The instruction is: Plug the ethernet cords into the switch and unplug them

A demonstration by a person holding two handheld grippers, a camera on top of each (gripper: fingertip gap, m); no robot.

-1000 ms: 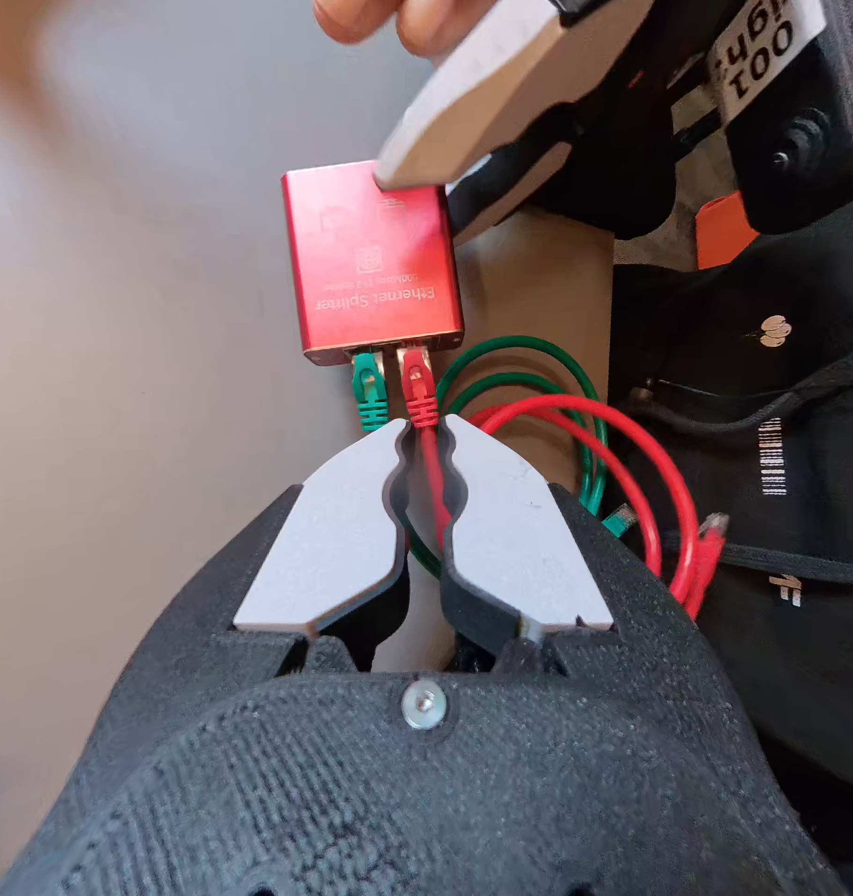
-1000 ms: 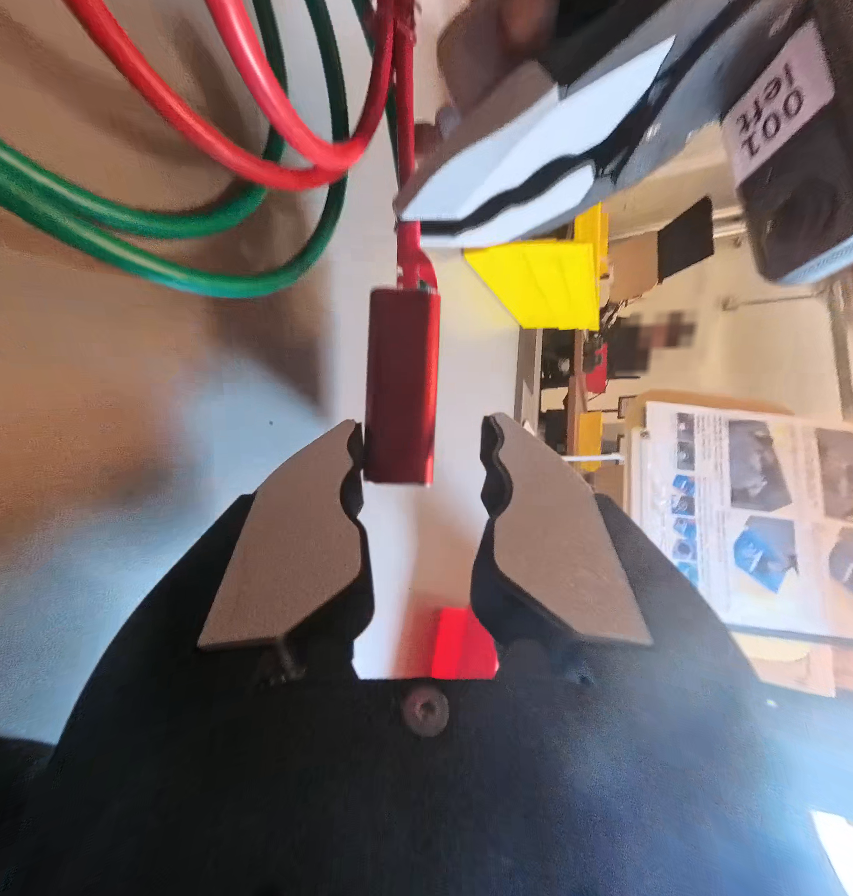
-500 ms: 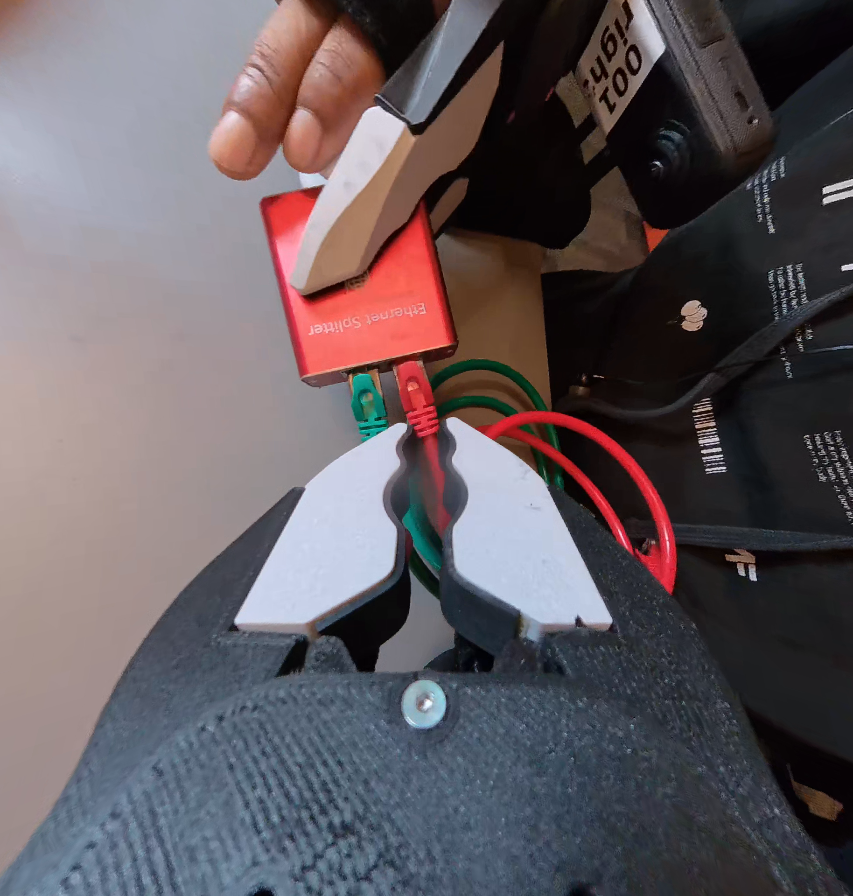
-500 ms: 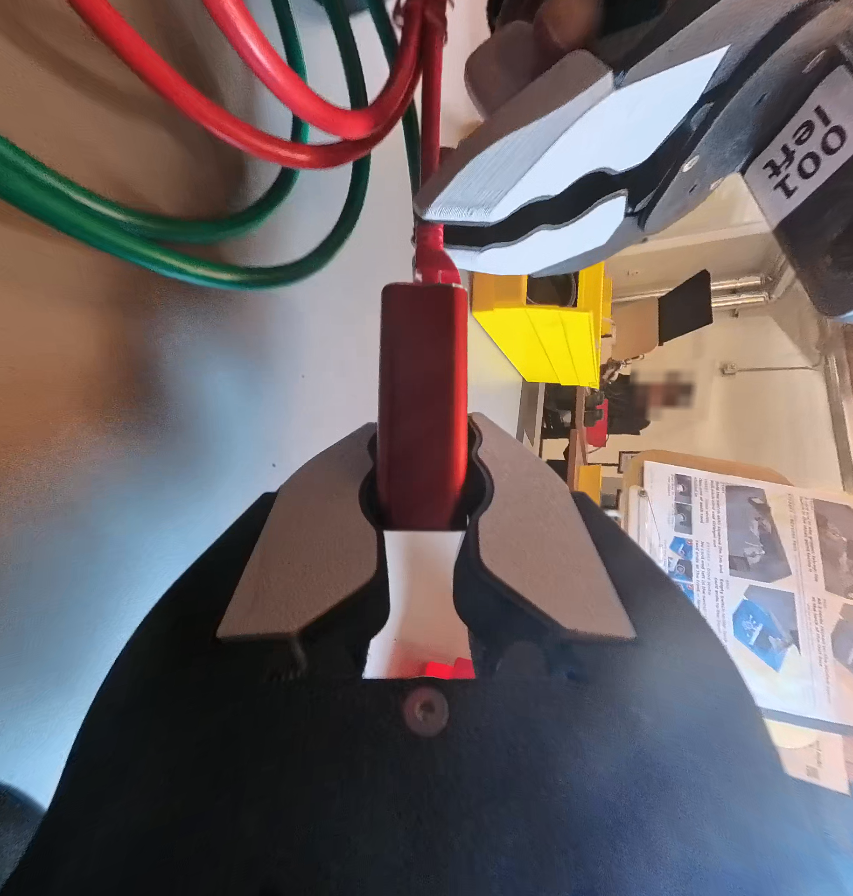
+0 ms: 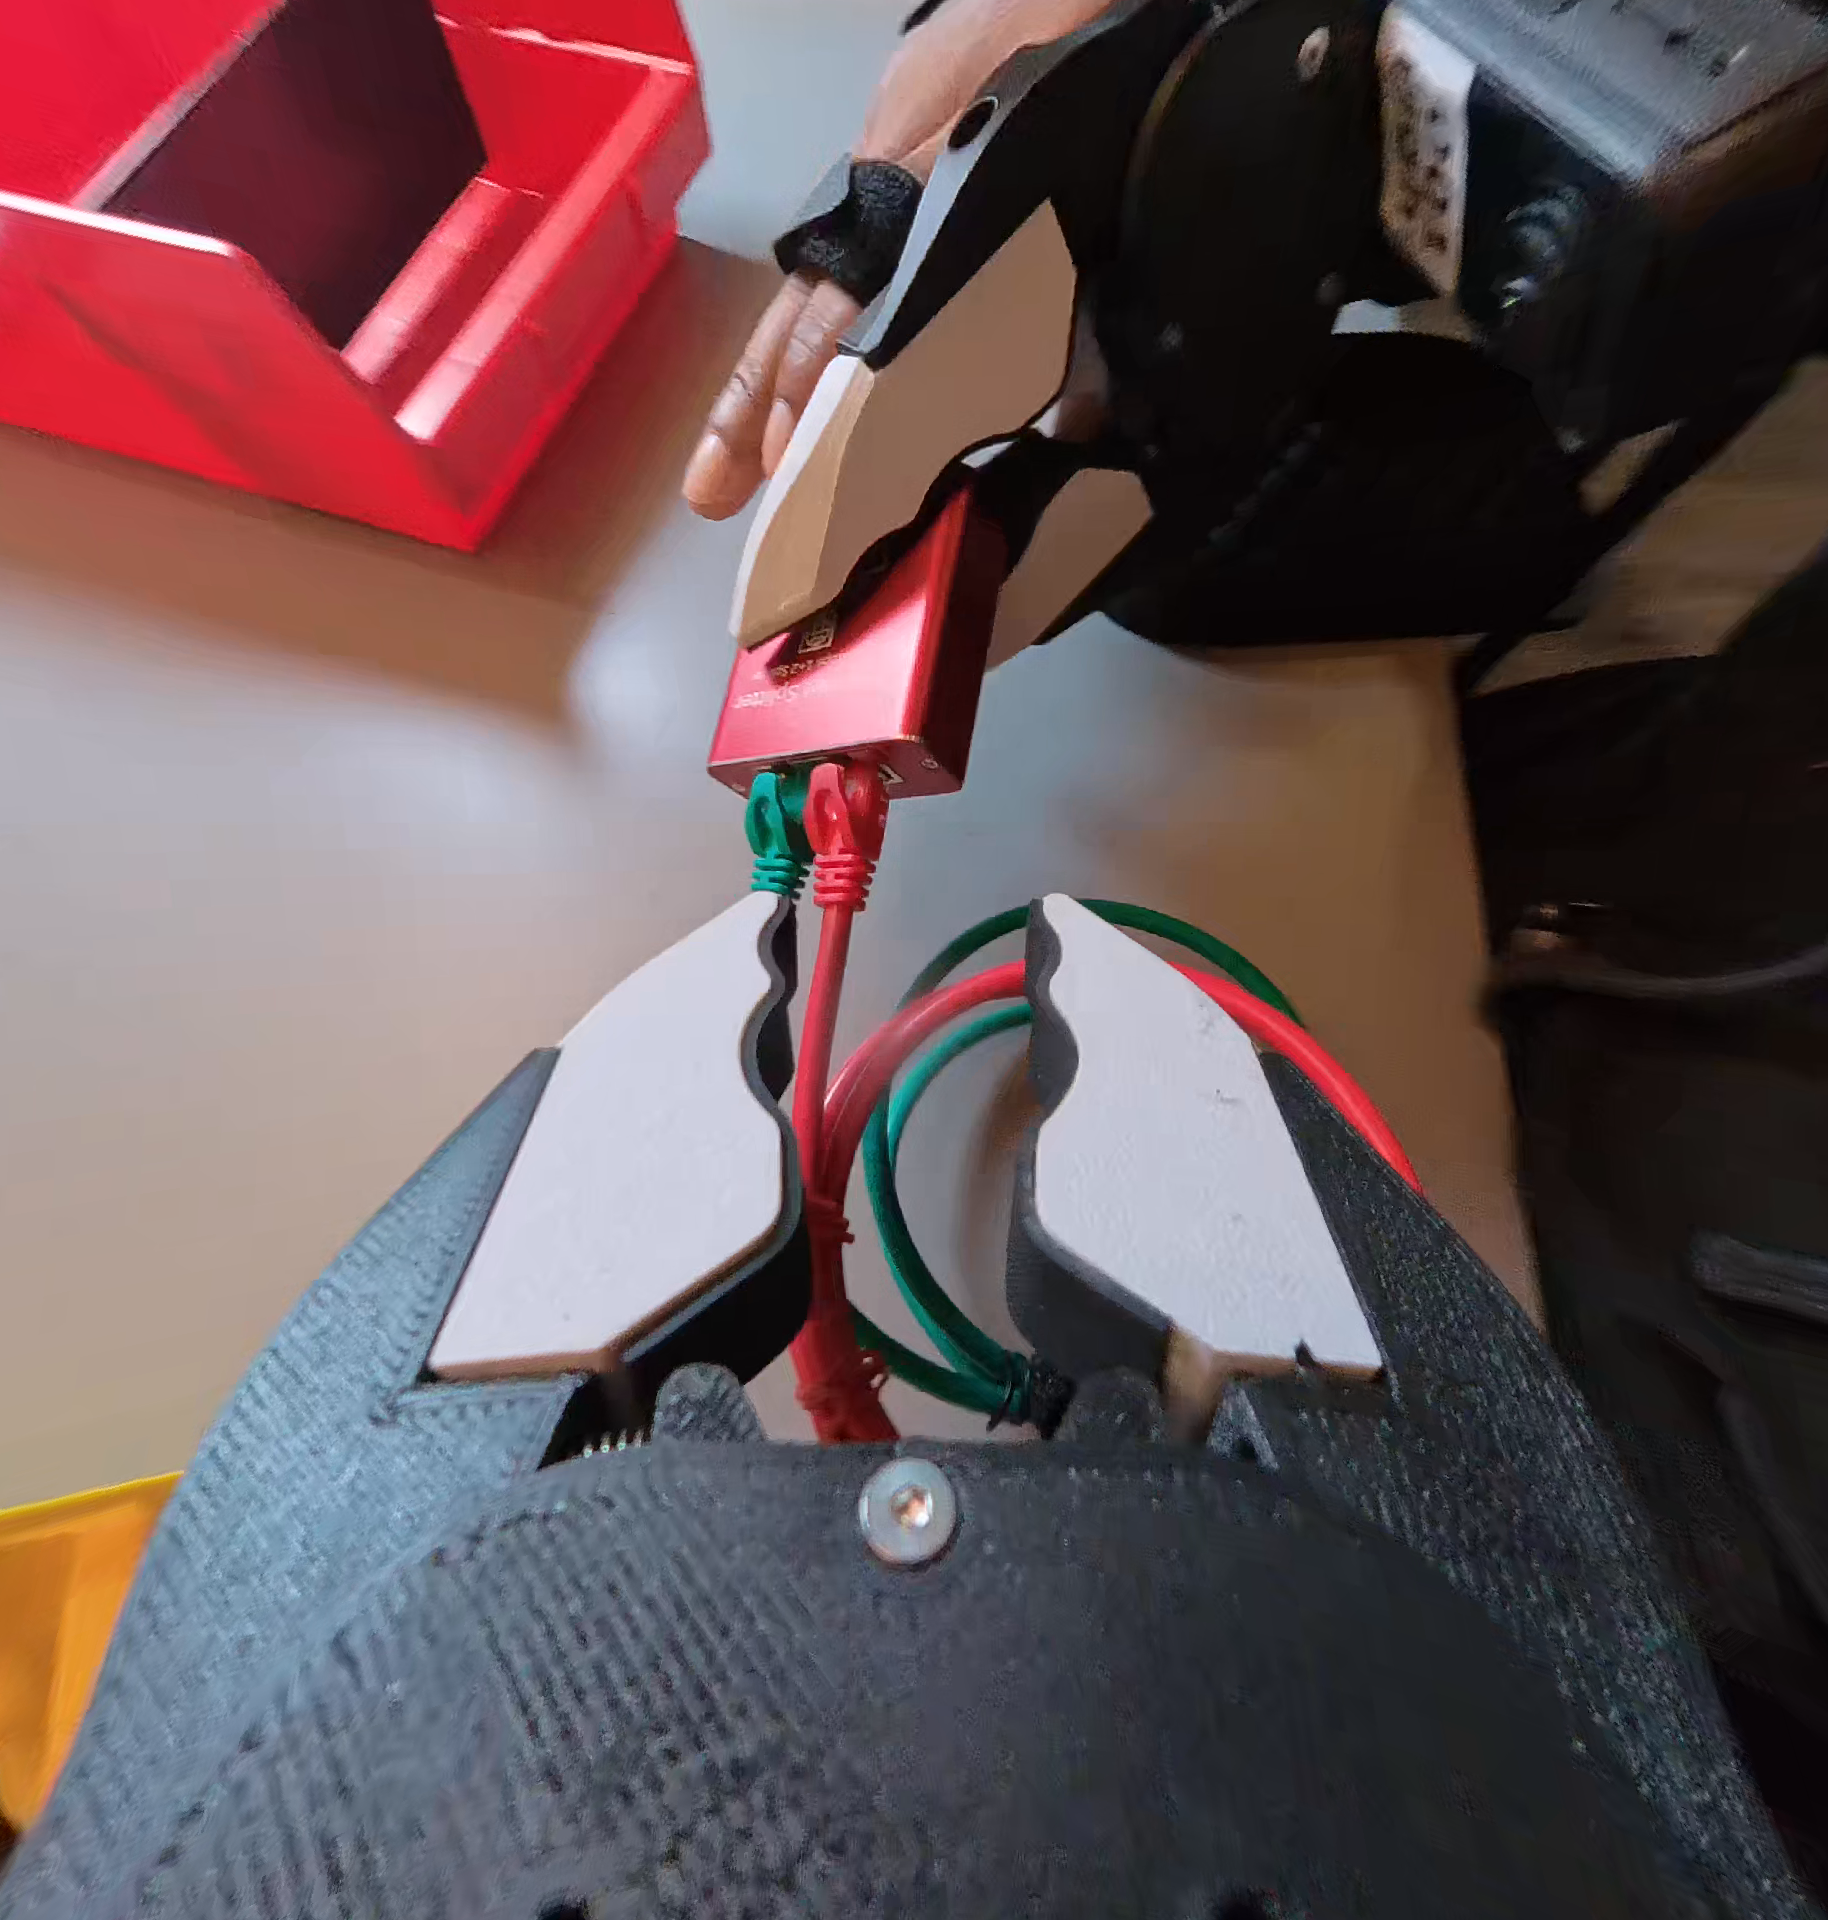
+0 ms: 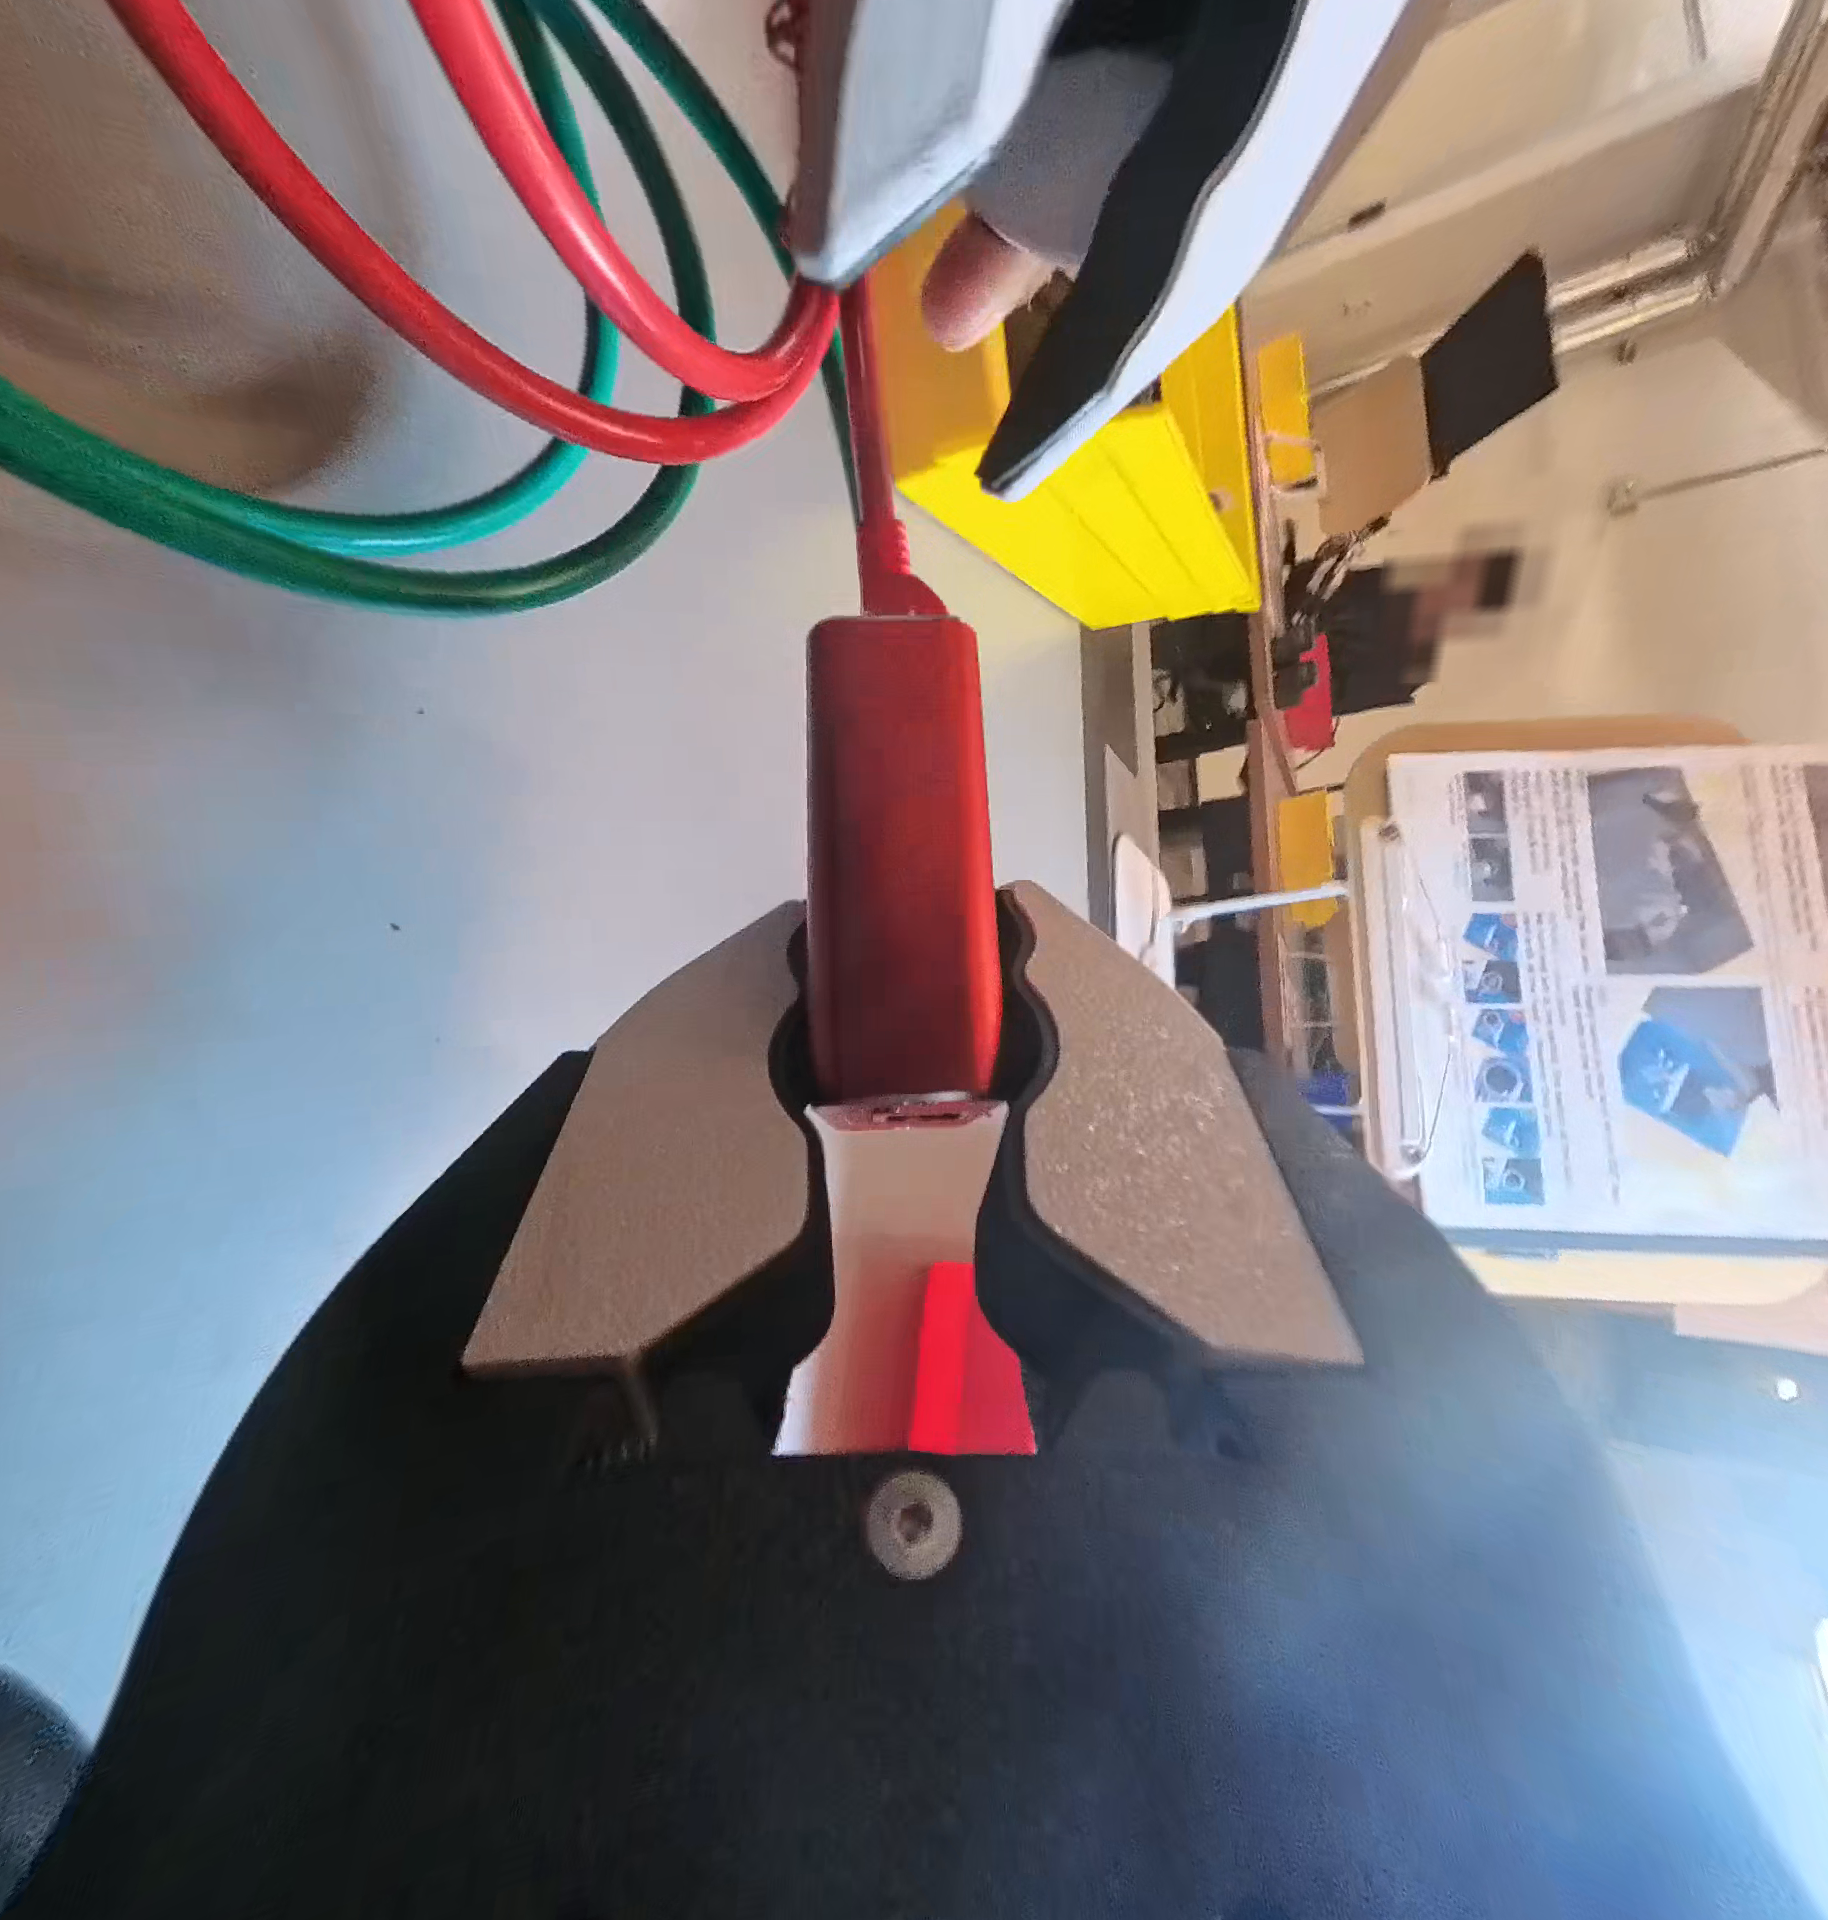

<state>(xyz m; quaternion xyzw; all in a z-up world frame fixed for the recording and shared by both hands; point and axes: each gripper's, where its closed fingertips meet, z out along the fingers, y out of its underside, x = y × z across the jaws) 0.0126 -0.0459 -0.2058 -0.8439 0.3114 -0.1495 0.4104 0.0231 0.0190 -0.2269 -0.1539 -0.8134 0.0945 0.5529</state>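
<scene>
The red metal switch [image 5: 868, 665] is held off the table with a red cord plug [image 5: 842, 831] and a green cord plug [image 5: 775, 842] seated in its ports. My left gripper [image 5: 905, 925] is open, its fingers astride the red cord [image 5: 822, 1029] just behind the plugs. My right gripper [image 6: 905, 914] is shut on the switch [image 6: 899, 852], seen edge-on; it also shows in the left wrist view [image 5: 796, 540] clamping the far end. Red and green cord loops [image 6: 536, 416] hang between the two grippers.
A red plastic bin [image 5: 318, 239] stands on the table at the upper left. A yellow bin [image 6: 1128, 488] sits behind the left gripper. A person's dark clothing [image 5: 1668, 935] is along the right edge. Printed sheets [image 6: 1616, 987] lie on a far surface. Across from one pair of fingers to the other is roughly 8 cm.
My left gripper has opened and let go of the red cord. My right gripper closed on the switch and lifted and tilted it. The view has shifted so the red bin shows.
</scene>
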